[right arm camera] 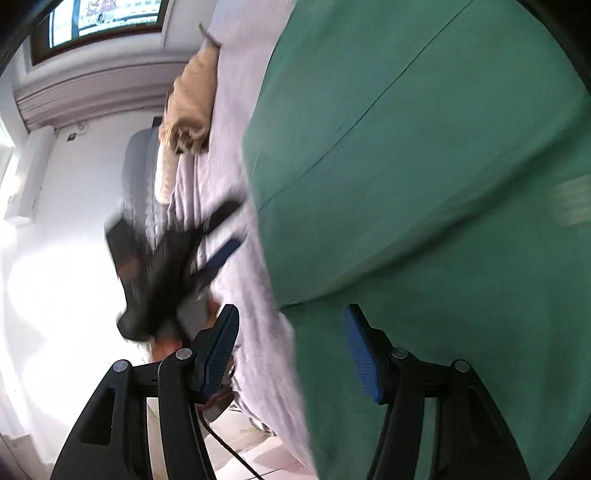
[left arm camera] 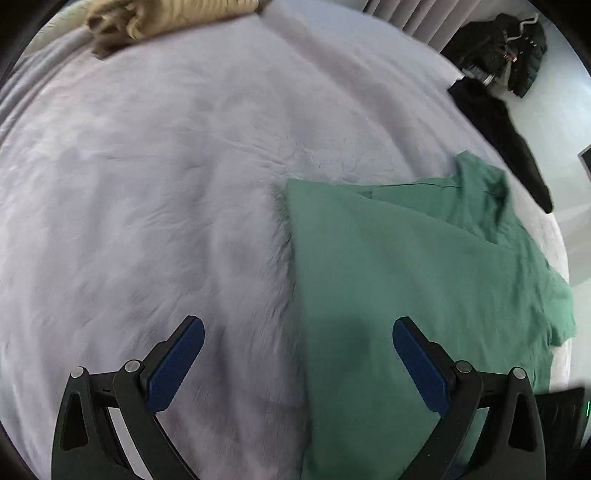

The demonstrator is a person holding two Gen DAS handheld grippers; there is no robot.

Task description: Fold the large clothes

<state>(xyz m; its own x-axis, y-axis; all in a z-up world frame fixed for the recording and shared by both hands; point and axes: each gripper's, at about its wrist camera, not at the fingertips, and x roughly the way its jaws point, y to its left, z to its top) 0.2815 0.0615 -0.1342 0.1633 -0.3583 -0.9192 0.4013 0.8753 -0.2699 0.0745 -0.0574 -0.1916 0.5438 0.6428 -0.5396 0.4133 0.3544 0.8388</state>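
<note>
Left wrist: left tool [left arm camera: 297, 334] wide apart, empty, over shirt [left arm camera: 399, 280] edge on bed [left arm camera: 147, 184].
Right wrist: right tool [right arm camera: 290, 328] wide apart, empty.
Blurred: shirt, bed edge.

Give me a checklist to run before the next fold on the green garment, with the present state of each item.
1. Left gripper open and empty: ok, fingers spread wide, nothing between them.
2. Right gripper open and empty: ok, fingers apart, no cloth pinched.
3. Green garment lying flat on the bed: not ok, its far right part is bunched and creased.
4. Left edge of the garment straight: ok in the left wrist view.
5. Fold area free of other clothes: ok, the tan garment and black garment lie at the bed's far edges.
6. Grip point chosen: cannot tell, both views are blurred.
</note>
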